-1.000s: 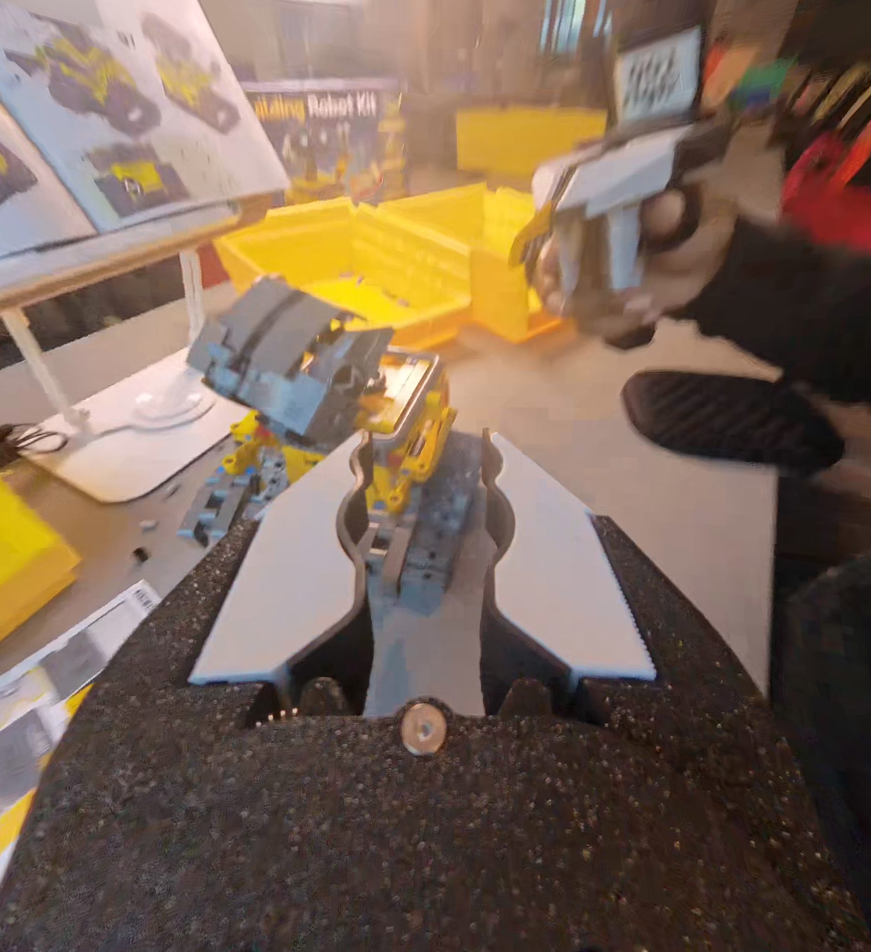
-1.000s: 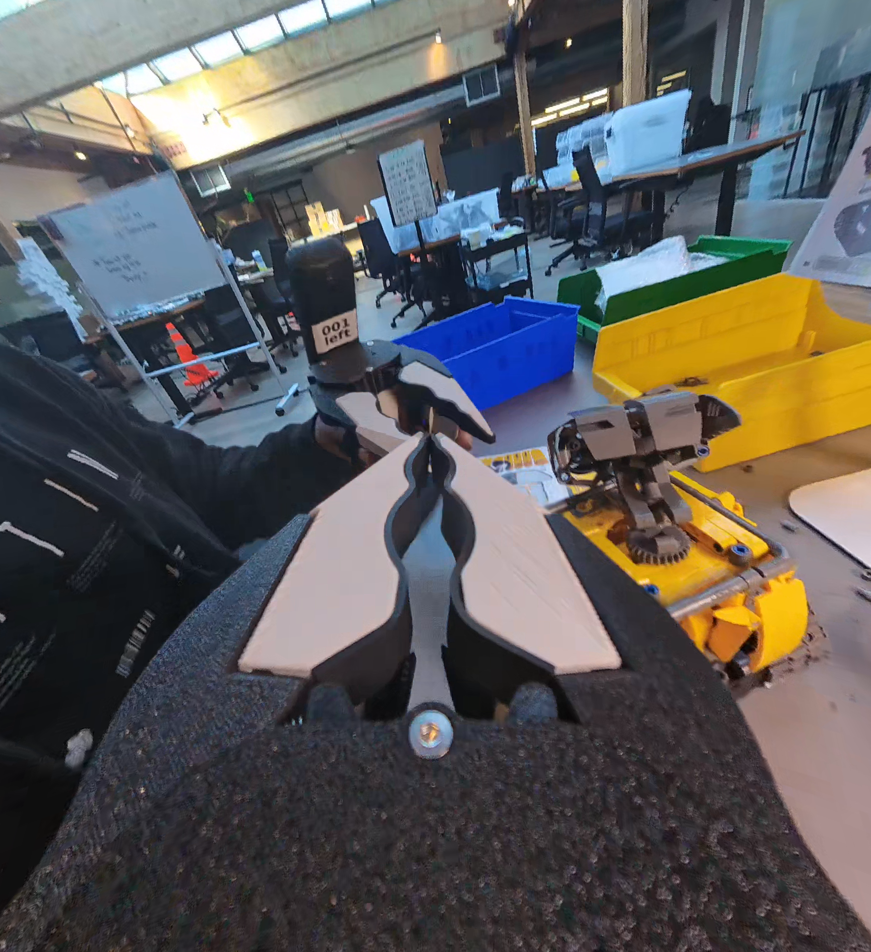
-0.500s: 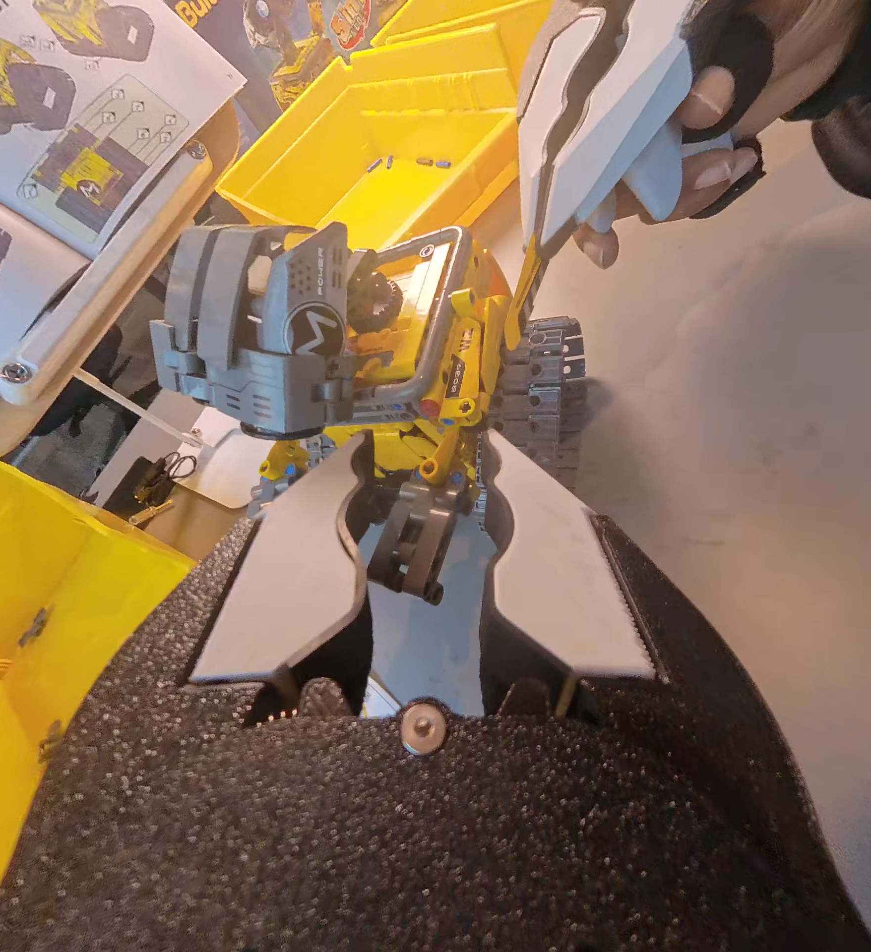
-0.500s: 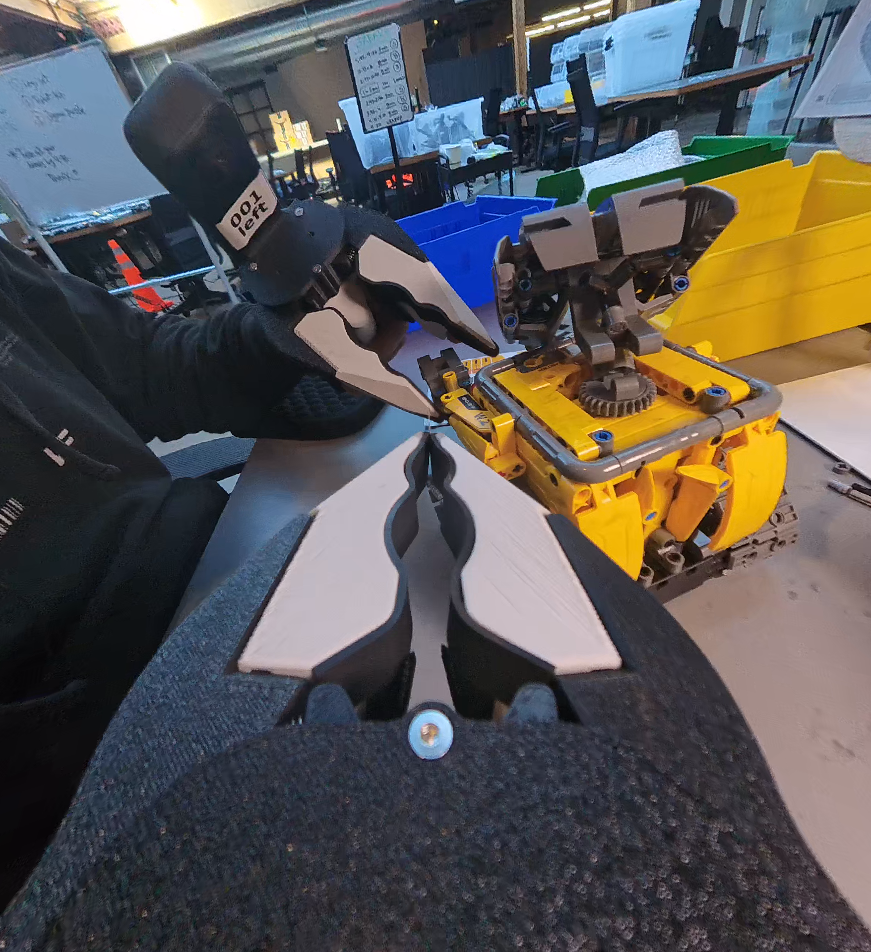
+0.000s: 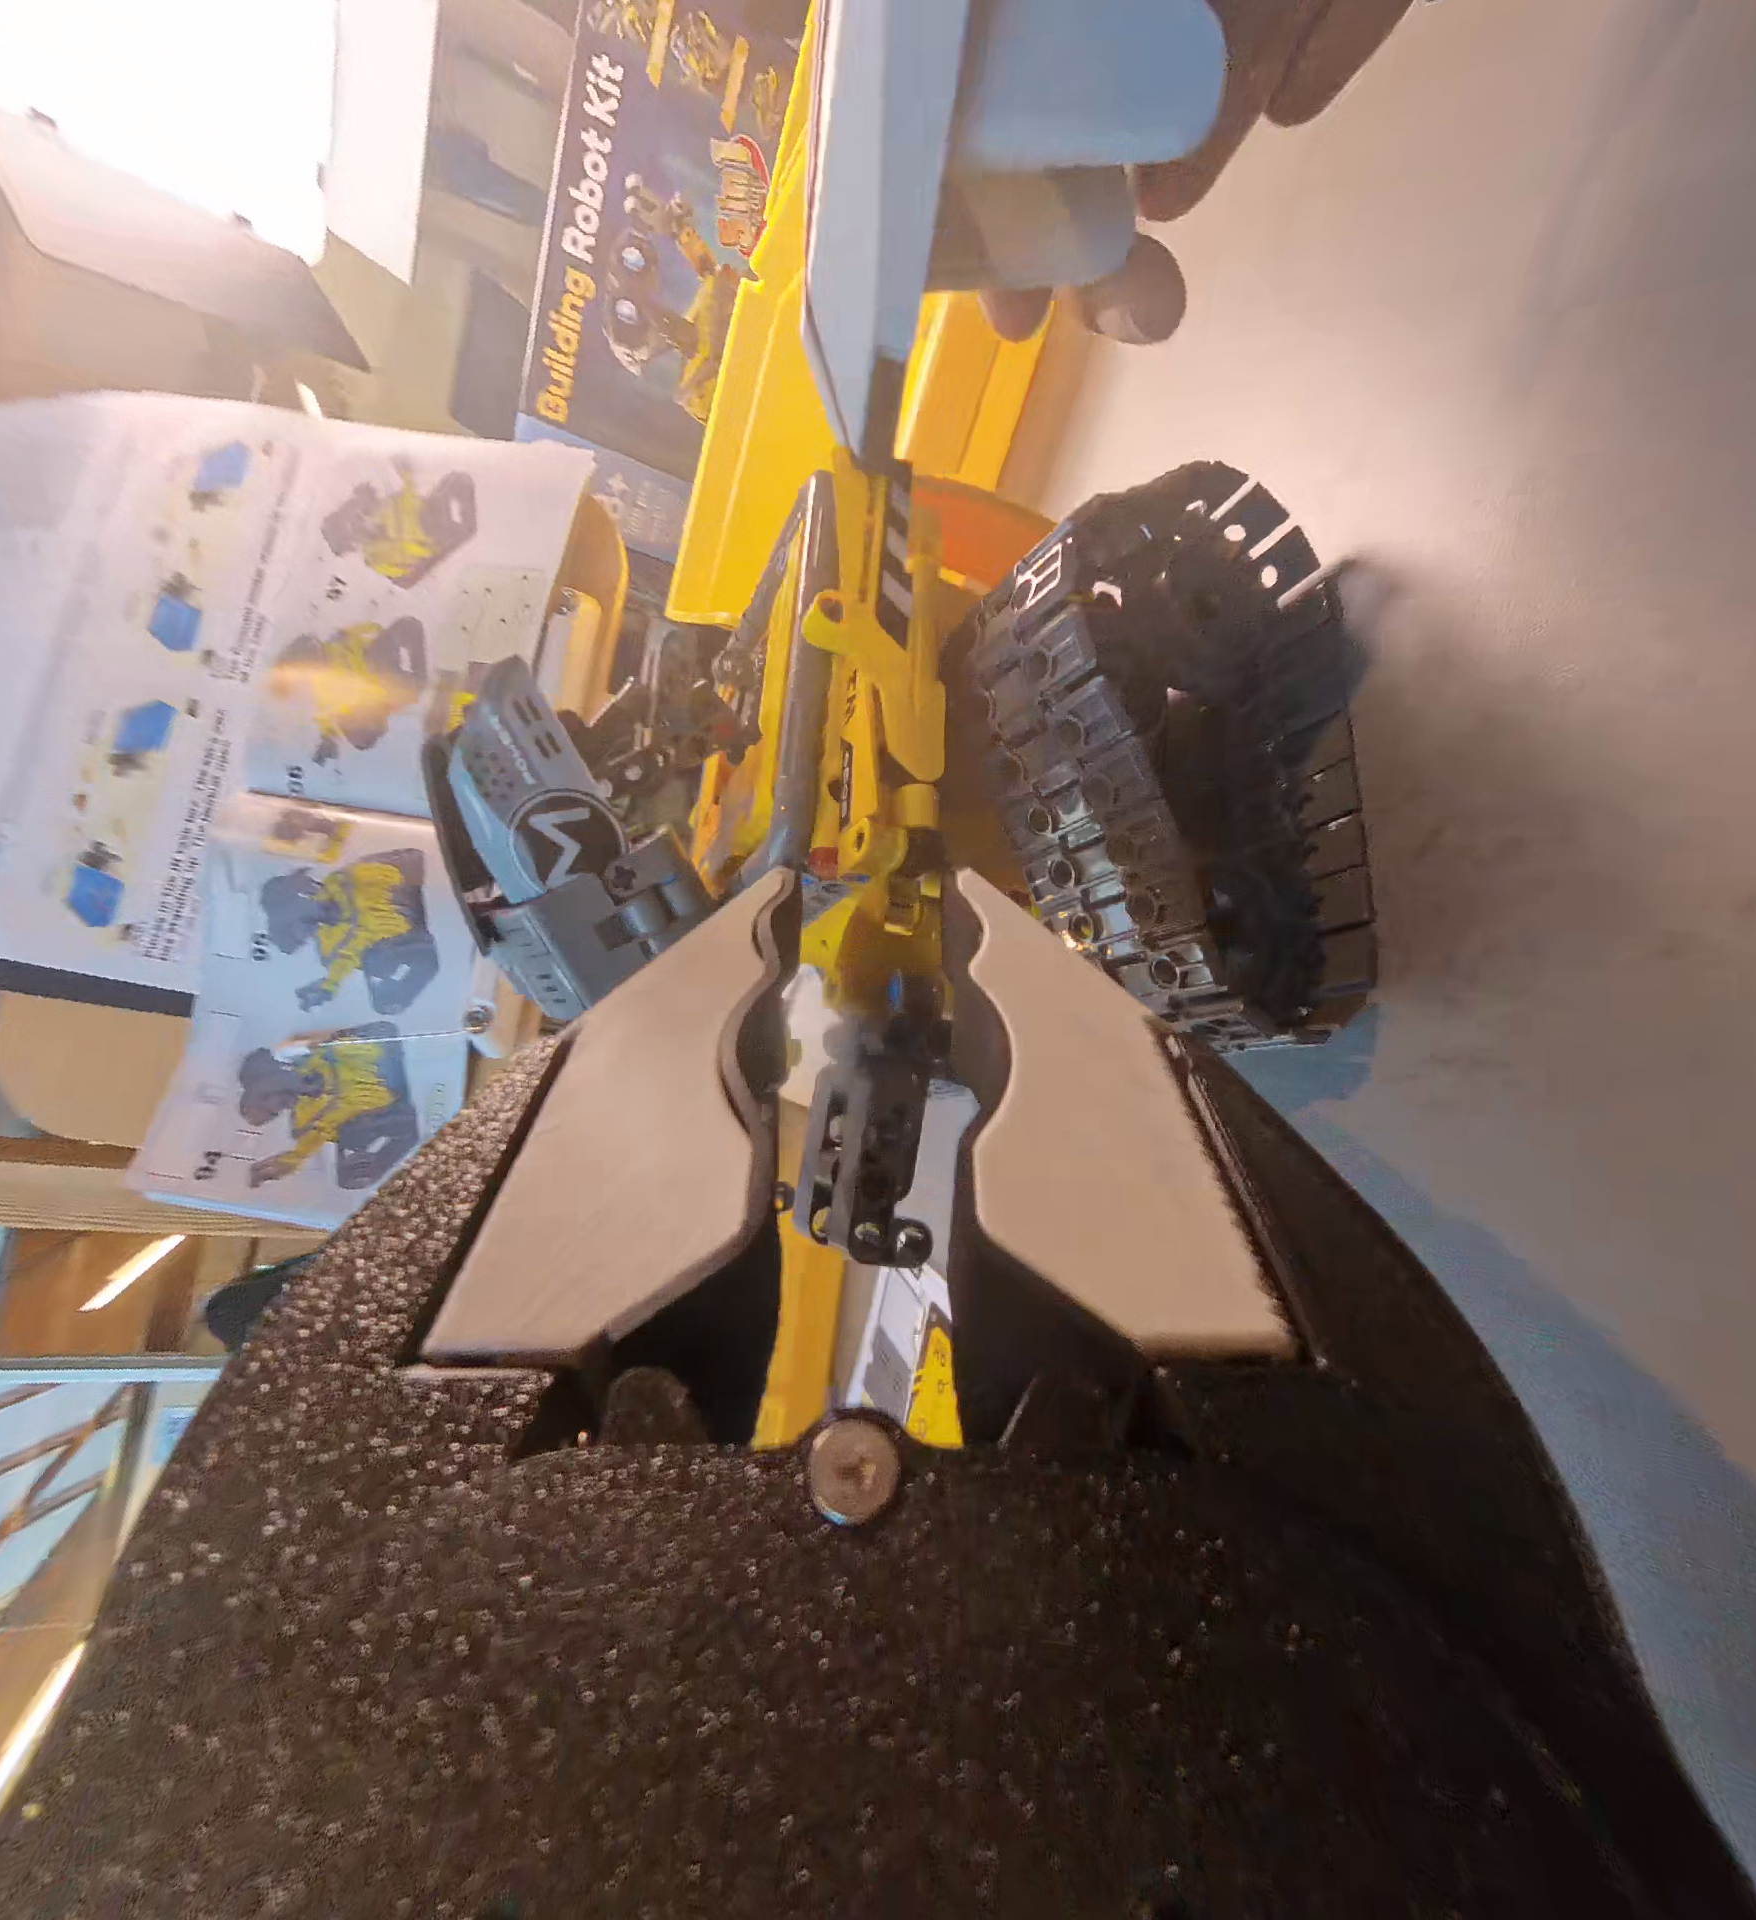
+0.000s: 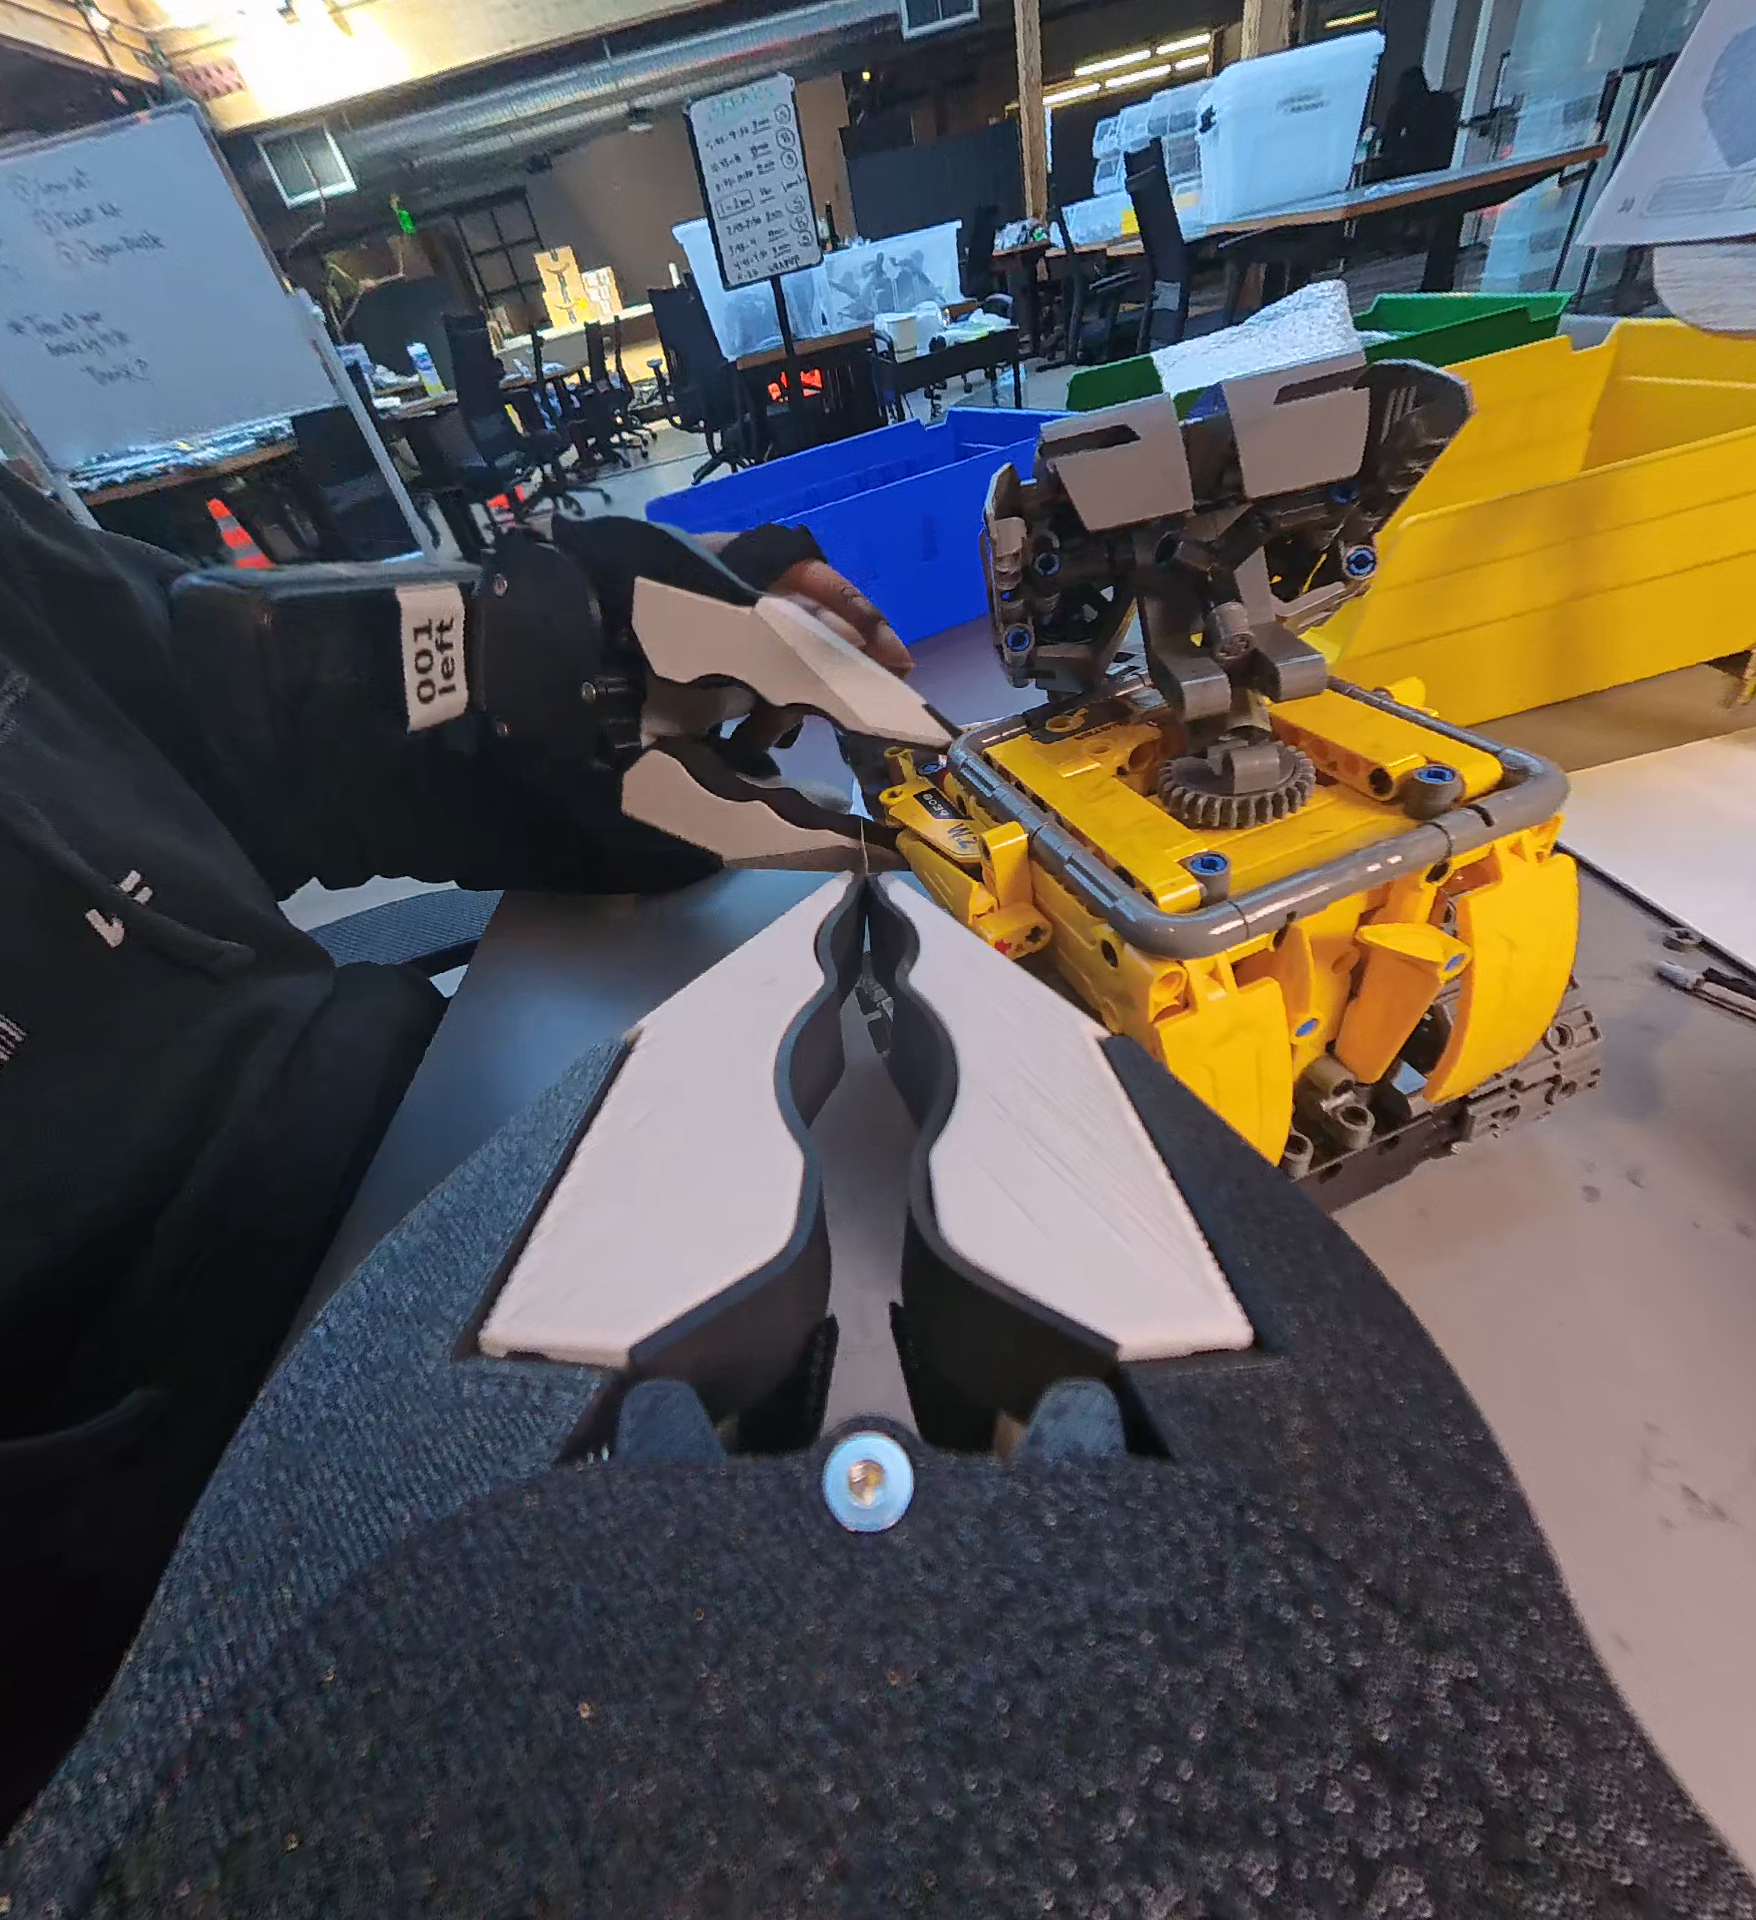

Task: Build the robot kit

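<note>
A yellow brick-built robot (image 6: pixel 1269 883) with a grey head (image 6: pixel 1217 468) and black tracks (image 5: pixel 1165 779) stands on the table. My left gripper (image 5: pixel 874 904) is open and rolled on its side. Its fingers lie either side of the robot's grey and yellow arm (image 5: pixel 858 1132). It also shows in the right wrist view (image 6: pixel 801 758), jaws apart at that arm. My right gripper (image 6: pixel 866 883) is shut. In the left wrist view (image 5: pixel 869 436) it holds a thin yellow strip with black stripes (image 5: pixel 895 561) against the robot's arm.
Yellow bins (image 6: pixel 1632 520) and a blue bin (image 6: pixel 853 509) stand behind the robot. Instruction pages on a stand (image 5: pixel 178 623) and the kit box (image 5: pixel 645 208) are beyond it. The white stand base (image 6: pixel 1736 831) and small loose parts (image 6: pixel 1726 987) lie to the right. A person's black sleeve (image 6: pixel 230 779) fills the left. One gripper's finger ends stand about 7 cm off the other's.
My left gripper has rolled onto its side and closed in around the robot's arm. My right gripper has come down with the strip to the same arm.
</note>
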The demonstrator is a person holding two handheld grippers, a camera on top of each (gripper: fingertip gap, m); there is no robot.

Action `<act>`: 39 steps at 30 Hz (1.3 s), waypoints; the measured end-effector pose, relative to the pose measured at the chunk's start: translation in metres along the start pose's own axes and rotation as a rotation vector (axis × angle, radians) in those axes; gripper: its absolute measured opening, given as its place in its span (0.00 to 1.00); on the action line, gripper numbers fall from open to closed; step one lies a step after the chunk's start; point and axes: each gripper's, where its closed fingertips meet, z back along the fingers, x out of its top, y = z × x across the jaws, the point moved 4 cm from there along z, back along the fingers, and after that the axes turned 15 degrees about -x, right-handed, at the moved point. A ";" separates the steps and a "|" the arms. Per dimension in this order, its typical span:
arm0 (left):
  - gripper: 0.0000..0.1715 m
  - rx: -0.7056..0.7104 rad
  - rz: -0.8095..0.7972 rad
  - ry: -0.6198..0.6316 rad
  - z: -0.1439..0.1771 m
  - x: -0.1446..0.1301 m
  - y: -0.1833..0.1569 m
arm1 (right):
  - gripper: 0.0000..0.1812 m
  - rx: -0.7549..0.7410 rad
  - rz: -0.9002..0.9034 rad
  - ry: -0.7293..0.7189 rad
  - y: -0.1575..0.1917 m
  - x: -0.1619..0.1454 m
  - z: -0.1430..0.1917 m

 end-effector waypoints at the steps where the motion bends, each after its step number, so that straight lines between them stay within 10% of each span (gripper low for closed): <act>1: 0.15 0.021 -0.015 0.001 0.000 0.000 0.000 | 0.00 0.000 -0.002 -0.004 0.000 0.000 0.001; 18: 0.18 0.078 -0.198 0.024 -0.014 0.003 0.007 | 0.00 0.011 -0.002 -0.028 0.006 0.001 0.012; 29: 0.18 -0.093 0.153 -0.221 0.013 0.014 0.032 | 0.00 0.040 -0.130 -0.133 0.016 0.040 0.023; 39: 0.17 -0.520 0.668 -0.458 0.024 0.019 0.045 | 0.00 0.093 -0.398 0.036 0.025 0.084 0.013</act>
